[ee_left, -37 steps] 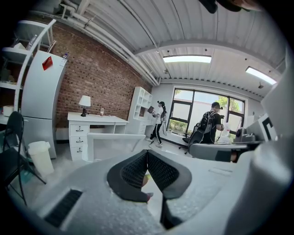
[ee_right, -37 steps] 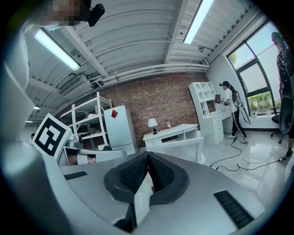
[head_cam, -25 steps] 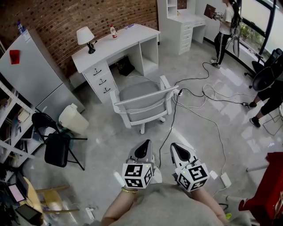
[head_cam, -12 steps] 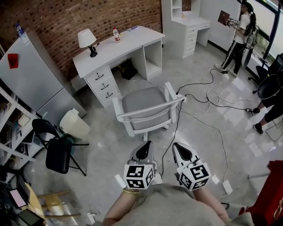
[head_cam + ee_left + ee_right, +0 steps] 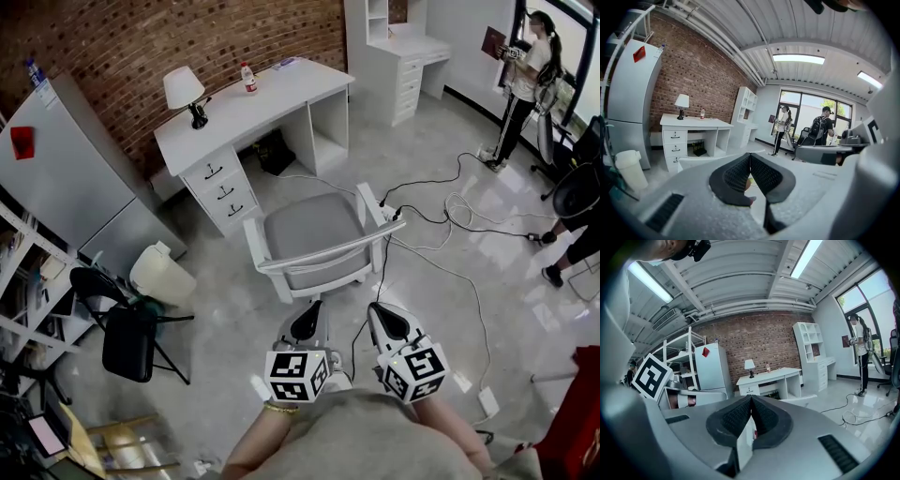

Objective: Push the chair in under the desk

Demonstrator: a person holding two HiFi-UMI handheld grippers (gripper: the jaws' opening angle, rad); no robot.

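A white-framed chair (image 5: 314, 236) with a grey seat stands on the floor, pulled out from the white desk (image 5: 253, 105), its backrest toward me. The desk has a drawer stack at its left and an open knee space; it shows again as the desk (image 5: 696, 132) and the desk (image 5: 772, 380). My left gripper (image 5: 306, 322) and right gripper (image 5: 384, 321) hover side by side just short of the chair's backrest, not touching it. Both are shut with nothing between the jaws.
A lamp (image 5: 185, 95) and bottle (image 5: 249, 78) sit on the desk. Cables (image 5: 441, 234) trail over the floor to the chair's right. A black folding chair (image 5: 127, 333) and a white bin (image 5: 161, 274) stand left. A grey fridge (image 5: 66, 159) is beyond. A person (image 5: 525, 89) stands far right.
The view has advanced toward the chair and desk; the chair sits nearer to both grippers. The jaws stay shut. The person at far right has shifted rightward in the picture.
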